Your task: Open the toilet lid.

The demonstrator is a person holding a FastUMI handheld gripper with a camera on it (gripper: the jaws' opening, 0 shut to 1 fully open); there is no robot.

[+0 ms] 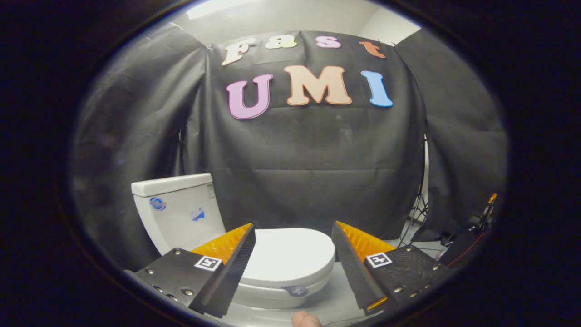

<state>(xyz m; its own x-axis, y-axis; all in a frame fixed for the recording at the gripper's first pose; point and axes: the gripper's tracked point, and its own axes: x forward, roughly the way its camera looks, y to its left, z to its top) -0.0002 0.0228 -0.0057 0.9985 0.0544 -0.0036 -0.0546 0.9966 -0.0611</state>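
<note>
Black cloth drapes the booth wall (308, 181) behind a white toilet, whose tank (179, 211) stands to the left. We see our claw (292, 247) spread wide and holding nothing, with the closed toilet lid (290, 254) lying flat between and just beyond its fingers, above a pale floor (331, 299).

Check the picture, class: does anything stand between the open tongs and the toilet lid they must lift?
Nothing visible does. The tongs are spread open, and the closed toilet lid lies just beyond them, seen through the gap. The tank stands behind the lid, where it would swing up.
</note>
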